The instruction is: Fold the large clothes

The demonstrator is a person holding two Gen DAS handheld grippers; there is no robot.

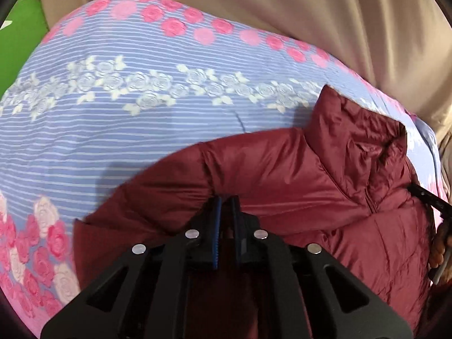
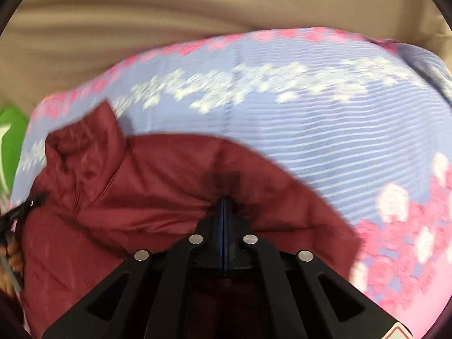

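Note:
A maroon puffer jacket (image 1: 282, 175) lies front up on the bed, its collar (image 1: 358, 130) standing up at the far side and the zip running down from it. My left gripper (image 1: 226, 199) has its tips pinched together on the jacket's shoulder seam, with maroon cloth showing between the fingers. In the blurred right wrist view, my right gripper (image 2: 224, 200) is shut on the jacket (image 2: 158, 186) at the other shoulder, and the cloth puckers around its tips. The collar (image 2: 84, 138) is at the left there. Each view catches the other gripper and a hand at its edge.
A blue striped bedspread (image 1: 141, 141) with pink and white roses covers the bed beneath and beyond the jacket. Beige fabric (image 1: 254, 2) hangs behind the bed. A green object (image 1: 19, 31) sits at the far left. A hand (image 1: 440, 243) shows at the right edge.

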